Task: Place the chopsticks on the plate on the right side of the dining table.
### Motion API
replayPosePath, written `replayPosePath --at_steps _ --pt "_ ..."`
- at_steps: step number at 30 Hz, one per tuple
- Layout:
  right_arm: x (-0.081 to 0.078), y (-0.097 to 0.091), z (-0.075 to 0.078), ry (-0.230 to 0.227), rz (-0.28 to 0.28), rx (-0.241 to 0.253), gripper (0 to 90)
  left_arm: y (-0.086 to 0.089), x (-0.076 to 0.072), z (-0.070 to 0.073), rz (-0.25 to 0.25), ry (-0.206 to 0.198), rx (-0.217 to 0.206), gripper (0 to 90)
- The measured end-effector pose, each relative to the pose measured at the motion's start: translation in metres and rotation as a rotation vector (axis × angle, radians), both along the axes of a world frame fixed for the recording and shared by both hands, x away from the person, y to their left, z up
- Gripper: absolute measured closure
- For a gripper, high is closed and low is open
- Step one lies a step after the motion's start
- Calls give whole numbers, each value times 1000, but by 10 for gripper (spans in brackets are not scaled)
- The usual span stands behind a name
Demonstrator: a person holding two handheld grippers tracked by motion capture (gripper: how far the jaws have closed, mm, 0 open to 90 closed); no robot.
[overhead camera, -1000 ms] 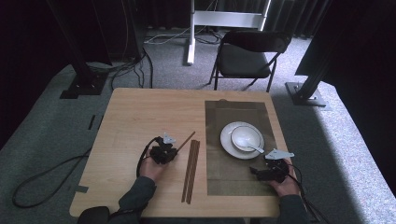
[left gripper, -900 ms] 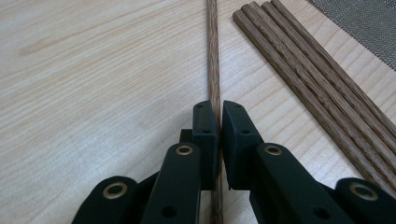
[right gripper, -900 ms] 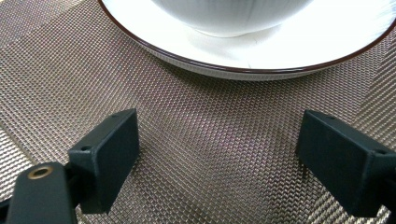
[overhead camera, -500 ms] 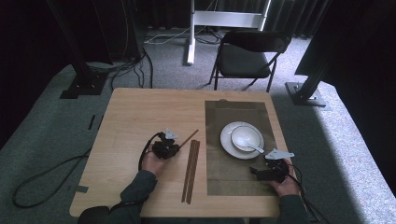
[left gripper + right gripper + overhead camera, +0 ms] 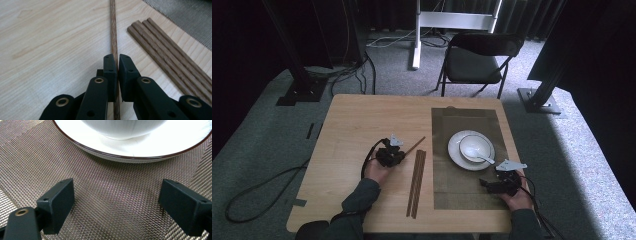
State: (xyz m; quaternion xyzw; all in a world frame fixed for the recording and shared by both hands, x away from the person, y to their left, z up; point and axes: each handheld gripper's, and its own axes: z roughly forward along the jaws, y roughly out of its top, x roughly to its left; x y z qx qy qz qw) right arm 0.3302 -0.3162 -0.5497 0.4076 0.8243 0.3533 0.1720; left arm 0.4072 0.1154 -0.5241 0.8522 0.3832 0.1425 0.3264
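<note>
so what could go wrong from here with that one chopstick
The left gripper pinches the single chopstick near one end, so the long free end may droop or swivel when lifted. It could also knock the bundle of chopsticks lying close beside it, or swing into the plate on the placemat.

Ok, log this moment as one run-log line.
left hand-held gripper: shut on single chopstick | right hand-held gripper: open above placemat | chopstick bundle: on table
</note>
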Motion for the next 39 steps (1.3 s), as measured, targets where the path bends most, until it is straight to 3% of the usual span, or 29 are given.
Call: replayPosePath --at_steps 39 --pt "0 0 0 0 0 1 127 -25 17 34 -70 -75 -14 850"
